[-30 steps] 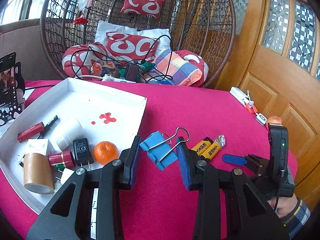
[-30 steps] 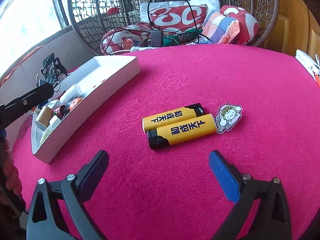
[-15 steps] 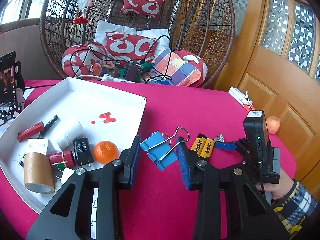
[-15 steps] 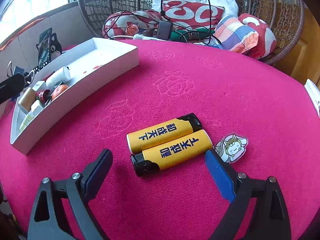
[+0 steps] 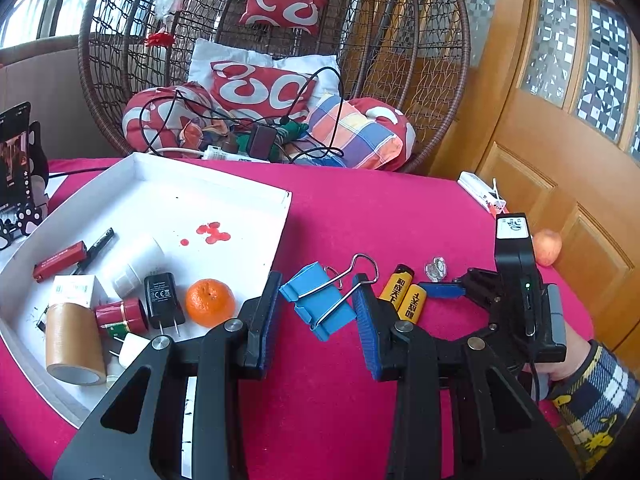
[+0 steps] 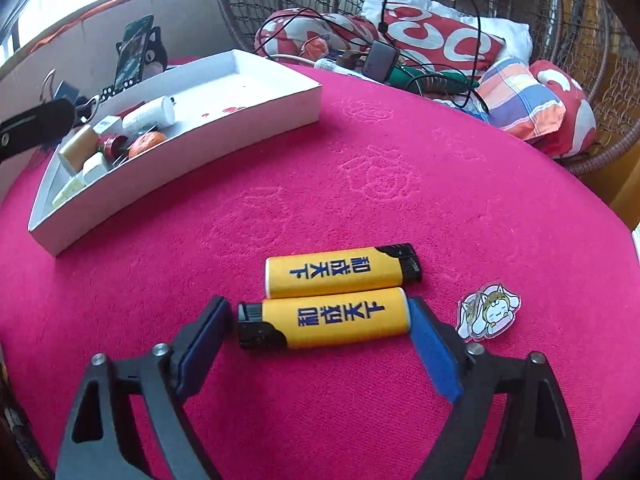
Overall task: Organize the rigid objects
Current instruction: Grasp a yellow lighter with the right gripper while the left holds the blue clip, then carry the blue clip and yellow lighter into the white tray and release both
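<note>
Two yellow lighters lie side by side on the red tablecloth. My right gripper [image 6: 320,320] is open, with its jaws at either end of the near lighter [image 6: 328,322]. The far lighter [image 6: 340,271] lies just beyond it. My left gripper [image 5: 316,300] is open around a blue binder clip [image 5: 316,300] lying on the cloth, pads not visibly pressing it. A white tray [image 5: 240,196] stands to the left. The right gripper shows in the left wrist view [image 5: 440,290] beside the lighters [image 5: 404,294].
The tray holds a tangerine [image 5: 210,302], a black charger [image 5: 162,294], a tape roll [image 5: 74,344], a white bottle [image 5: 136,264] and other small items. A cartoon charm [image 6: 490,310] lies right of the lighters. A wicker chair with cushions and cables stands behind the table.
My right gripper has moved forward and lower, narrowed, and now straddles the near lighter. My left gripper and the binder clip have not moved.
</note>
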Available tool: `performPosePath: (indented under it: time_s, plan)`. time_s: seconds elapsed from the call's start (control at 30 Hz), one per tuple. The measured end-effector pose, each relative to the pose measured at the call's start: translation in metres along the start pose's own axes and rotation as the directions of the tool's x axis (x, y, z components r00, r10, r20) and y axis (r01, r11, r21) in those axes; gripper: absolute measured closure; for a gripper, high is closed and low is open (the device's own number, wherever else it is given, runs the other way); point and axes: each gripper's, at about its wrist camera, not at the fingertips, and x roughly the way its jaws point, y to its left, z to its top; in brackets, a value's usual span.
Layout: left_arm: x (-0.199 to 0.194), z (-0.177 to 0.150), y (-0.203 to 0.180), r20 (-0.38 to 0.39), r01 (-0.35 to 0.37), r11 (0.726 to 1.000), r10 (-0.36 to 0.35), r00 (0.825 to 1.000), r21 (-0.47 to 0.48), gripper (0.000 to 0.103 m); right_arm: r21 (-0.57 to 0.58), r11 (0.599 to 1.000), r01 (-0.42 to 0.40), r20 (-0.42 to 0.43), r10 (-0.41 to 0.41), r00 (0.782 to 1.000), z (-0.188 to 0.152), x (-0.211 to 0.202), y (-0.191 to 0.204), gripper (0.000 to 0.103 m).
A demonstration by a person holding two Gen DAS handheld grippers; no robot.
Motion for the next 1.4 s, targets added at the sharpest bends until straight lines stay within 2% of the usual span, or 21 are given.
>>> performPosePath:
  time_s: [0.2,0.5,0.7,0.97,1.4]
  plan:
    - [-0.005,0.001,-0.003,0.014,0.0,1.0,-0.001,1.0,0.018,0.069,0.003,0.998,0.055,0.026,-0.055,0.998,-0.005,-0.011,0.01,0.022]
    - [-0.009,0.001,-0.006,0.029,0.002,1.0,-0.003,1.0,0.021,0.069,0.057,0.997,0.049,0.213,-0.06,0.975,0.005,-0.068,0.034,0.022]
    - [-0.019,0.003,0.0,0.054,-0.006,1.0,0.005,0.999,0.011,0.069,0.081,0.996,0.044,0.279,-0.065,0.958,0.021,-0.086,0.047,0.022]
    - [-0.027,0.005,0.014,0.076,-0.012,1.0,0.013,0.997,-0.019,0.069,0.13,0.99,0.046,0.312,-0.085,0.946,0.037,-0.088,0.052,0.022]
    - [-0.04,0.004,0.041,0.107,-0.025,0.997,0.032,0.994,-0.072,0.069,0.148,0.987,0.057,0.32,-0.102,0.942,0.067,-0.08,0.069,0.022]
